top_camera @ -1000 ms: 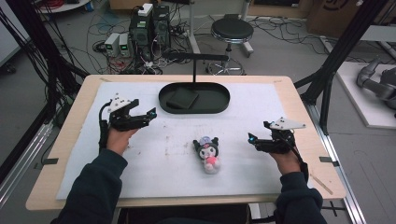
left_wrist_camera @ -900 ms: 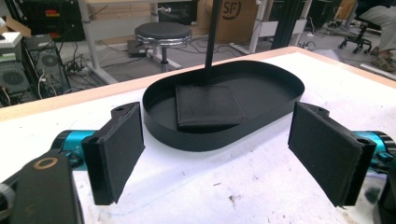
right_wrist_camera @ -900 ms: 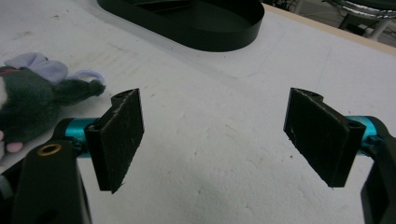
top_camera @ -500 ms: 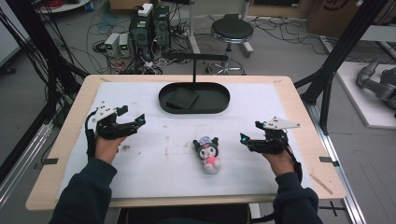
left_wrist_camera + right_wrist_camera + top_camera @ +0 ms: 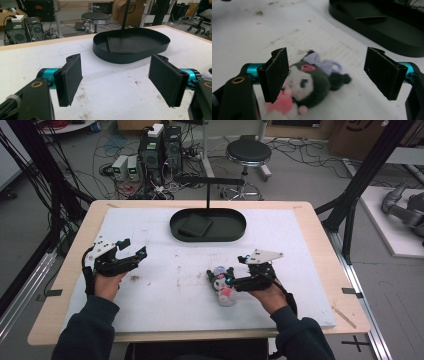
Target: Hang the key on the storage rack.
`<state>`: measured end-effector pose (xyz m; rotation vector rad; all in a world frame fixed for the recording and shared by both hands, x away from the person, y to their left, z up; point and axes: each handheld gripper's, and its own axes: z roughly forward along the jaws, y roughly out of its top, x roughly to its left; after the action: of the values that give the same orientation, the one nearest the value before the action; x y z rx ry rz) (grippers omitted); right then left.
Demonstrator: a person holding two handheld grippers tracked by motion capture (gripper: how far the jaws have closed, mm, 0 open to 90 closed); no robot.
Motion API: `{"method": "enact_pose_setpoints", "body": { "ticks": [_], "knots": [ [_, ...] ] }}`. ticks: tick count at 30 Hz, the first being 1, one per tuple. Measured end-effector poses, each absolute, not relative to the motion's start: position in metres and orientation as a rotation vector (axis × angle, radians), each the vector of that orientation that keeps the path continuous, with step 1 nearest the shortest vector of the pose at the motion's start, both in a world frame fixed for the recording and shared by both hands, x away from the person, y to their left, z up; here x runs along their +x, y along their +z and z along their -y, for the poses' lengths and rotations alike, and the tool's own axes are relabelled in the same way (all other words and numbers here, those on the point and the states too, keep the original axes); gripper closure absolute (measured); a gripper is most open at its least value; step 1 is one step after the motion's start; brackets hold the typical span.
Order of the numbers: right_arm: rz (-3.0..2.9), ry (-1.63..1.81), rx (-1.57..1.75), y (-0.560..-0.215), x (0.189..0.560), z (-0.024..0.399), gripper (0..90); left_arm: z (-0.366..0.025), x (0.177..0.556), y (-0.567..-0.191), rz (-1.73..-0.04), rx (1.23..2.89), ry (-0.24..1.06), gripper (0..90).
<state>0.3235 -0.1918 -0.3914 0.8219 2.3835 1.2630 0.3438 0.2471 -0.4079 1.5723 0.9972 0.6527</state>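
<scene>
Plush toy (image 5: 221, 283) lies on the white table cover (image 5: 165, 300), in front of the black tray (image 5: 208, 225). Around its head the right gripper (image 5: 325, 75) stands wide, pads not pressing. Well off to the side, the left gripper (image 5: 120, 80) has just been closing a little, nothing between its jaws.

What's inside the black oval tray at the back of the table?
Inside the black oval tray lies a flat dark square pad, toward its left end, and a thin black post rises from the tray. What lies under the pad is covered; the rest of the floor looks bare.
</scene>
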Motion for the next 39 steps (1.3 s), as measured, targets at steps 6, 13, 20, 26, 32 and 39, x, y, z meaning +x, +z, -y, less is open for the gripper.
{"method": "enact_pose_setpoints", "body": {
  "ticks": [6, 13, 20, 26, 32, 39],
  "knots": [
    [-2.45, 1.161, 0.805, -0.403, 0.325, 0.161, 20.3, -0.248, 0.346, -0.411, -1.017, 1.575, 0.645, 29.4],
    [-2.576, 0.93, 0.73, -0.422, 0.332, 0.139, 34.3, -0.25, 0.348, -0.412, -1.038, 1.576, 0.642, 29.4],
    [-2.66, 0.968, 0.647, -0.415, 0.345, 0.154, 44.5, -0.252, 0.348, -0.412, -1.051, 1.566, 0.638, 29.6],
    [-2.655, 0.956, 0.353, -0.397, 0.363, 0.175, 44.3, -0.254, 0.349, -0.412, -1.06, 1.554, 0.635, 30.8],
    [-2.672, 0.882, 0.278, -0.401, 0.372, 0.179, 37.7, -0.255, 0.349, -0.412, -1.062, 1.553, 0.632, 31.3],
    [-2.462, 0.905, 0.627, -0.386, 0.362, 0.183, 25.0, -0.257, 0.348, -0.411, -1.066, 1.535, 0.629, 31.7]
  ]
}}
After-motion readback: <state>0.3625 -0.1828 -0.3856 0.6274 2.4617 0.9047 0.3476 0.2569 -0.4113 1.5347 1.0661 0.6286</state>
